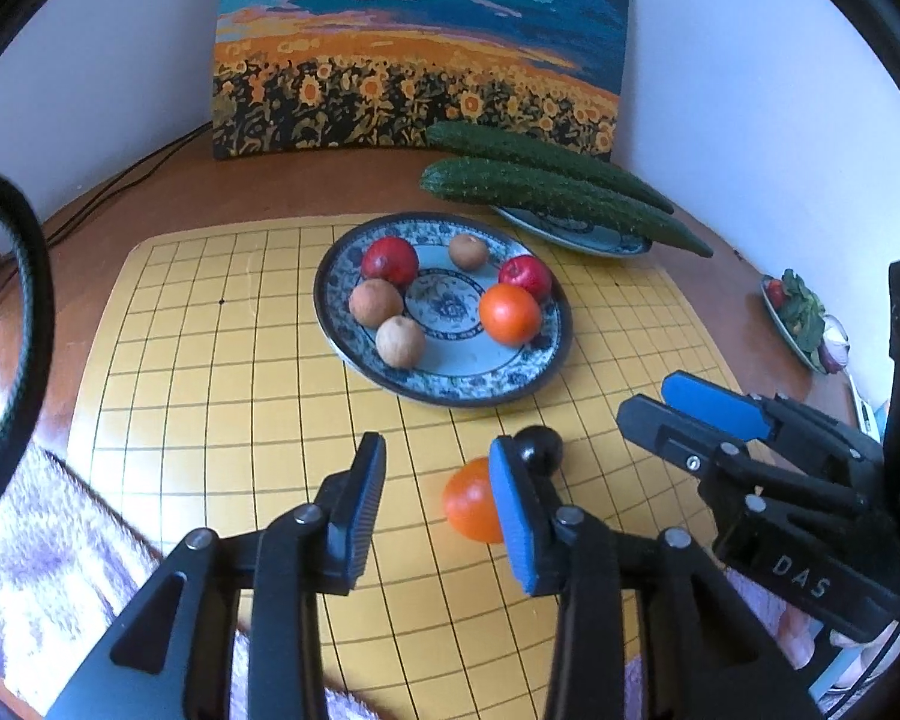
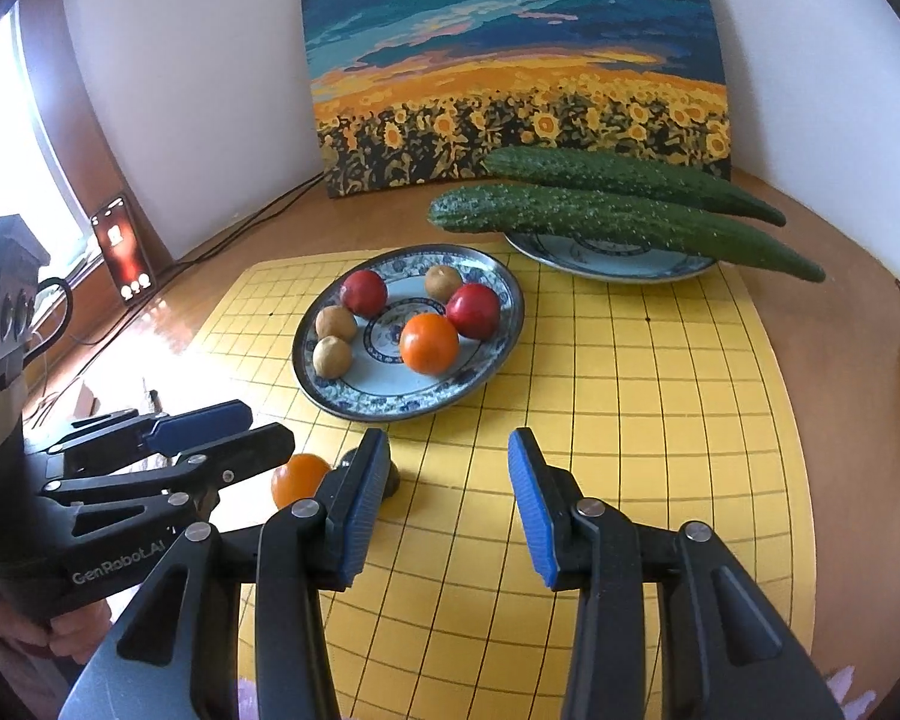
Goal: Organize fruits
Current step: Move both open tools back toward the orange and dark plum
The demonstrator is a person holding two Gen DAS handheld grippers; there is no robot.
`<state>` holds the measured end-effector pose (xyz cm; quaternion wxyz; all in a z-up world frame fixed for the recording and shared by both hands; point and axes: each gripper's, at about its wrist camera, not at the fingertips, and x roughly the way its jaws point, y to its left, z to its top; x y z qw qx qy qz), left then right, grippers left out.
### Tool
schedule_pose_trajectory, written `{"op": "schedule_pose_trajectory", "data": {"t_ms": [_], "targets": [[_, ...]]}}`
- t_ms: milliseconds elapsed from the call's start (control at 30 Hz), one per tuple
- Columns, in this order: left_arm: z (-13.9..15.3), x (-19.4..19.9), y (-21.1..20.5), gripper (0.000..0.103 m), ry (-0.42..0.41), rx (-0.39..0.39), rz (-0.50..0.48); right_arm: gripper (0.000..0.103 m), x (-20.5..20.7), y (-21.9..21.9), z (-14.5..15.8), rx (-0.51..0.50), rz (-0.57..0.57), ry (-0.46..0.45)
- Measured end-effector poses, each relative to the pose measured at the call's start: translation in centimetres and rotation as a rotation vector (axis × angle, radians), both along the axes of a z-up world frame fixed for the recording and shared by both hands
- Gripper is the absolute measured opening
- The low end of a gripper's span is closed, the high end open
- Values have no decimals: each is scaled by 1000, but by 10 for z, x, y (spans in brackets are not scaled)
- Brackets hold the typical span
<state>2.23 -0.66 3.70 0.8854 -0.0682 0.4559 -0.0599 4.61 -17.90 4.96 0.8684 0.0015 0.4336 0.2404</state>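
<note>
Six fruits already sit on the blue-patterned ceramic plate [image 1: 528, 387], while a loose orange [image 1: 471, 501] and a dark round fruit [image 1: 540, 447], possibly a plum, remain on the yellow gridded mat [image 1: 210, 360] beside the left gripper [image 1: 438, 516], whose fingers, like the right gripper's [image 2: 450, 504], are spread and empty.

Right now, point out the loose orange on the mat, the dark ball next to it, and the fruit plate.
Round orange fruit on the yellow grid mat [image 1: 468, 501]: left wrist view, exposed left half.
Small black ball [image 1: 540, 447]: left wrist view, top.
Blue-and-white patterned ceramic fruit plate [image 2: 384, 405]: right wrist view, near rim.
</note>
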Motion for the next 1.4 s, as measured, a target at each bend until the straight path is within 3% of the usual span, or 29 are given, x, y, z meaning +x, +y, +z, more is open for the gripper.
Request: {"op": "schedule_pose_trajectory", "data": {"t_ms": [833, 1400], "targets": [[-13, -4, -24, 38, 31, 32, -45, 42, -8, -21, -16, 31, -46, 42], [-21, -4, -21, 36, 49, 2, -49, 42, -7, -19, -22, 30, -48, 56]]}}
